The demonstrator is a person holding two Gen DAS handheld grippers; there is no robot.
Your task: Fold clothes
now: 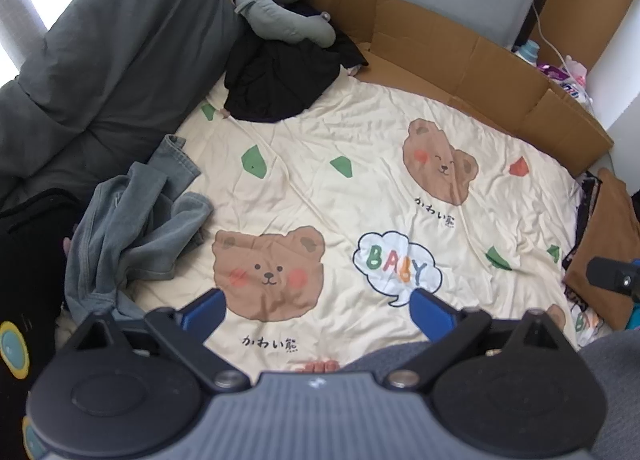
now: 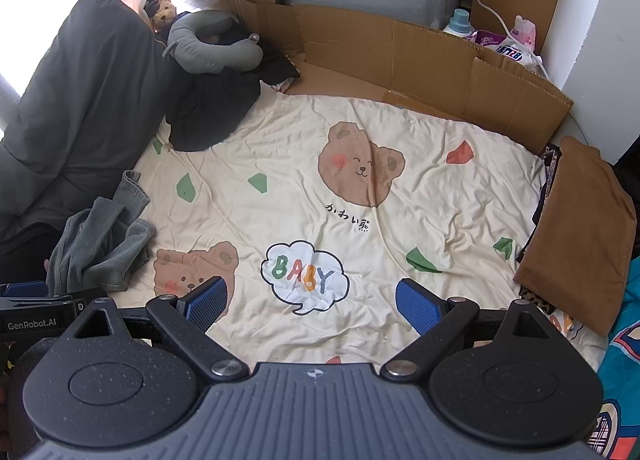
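Note:
A crumpled grey-blue garment lies at the left side of a cream bear-print sheet; it also shows in the right wrist view. A folded brown garment lies at the sheet's right edge, on a small stack. A black garment is heaped at the back left. My left gripper is open and empty above the sheet's near edge, right of the grey-blue garment. My right gripper is open and empty over the "BABY" print.
A dark grey pillow and a grey neck pillow lie at the back left. Flattened cardboard lines the far side. Bottles and packets stand at the back right. A teal printed cloth lies at the right.

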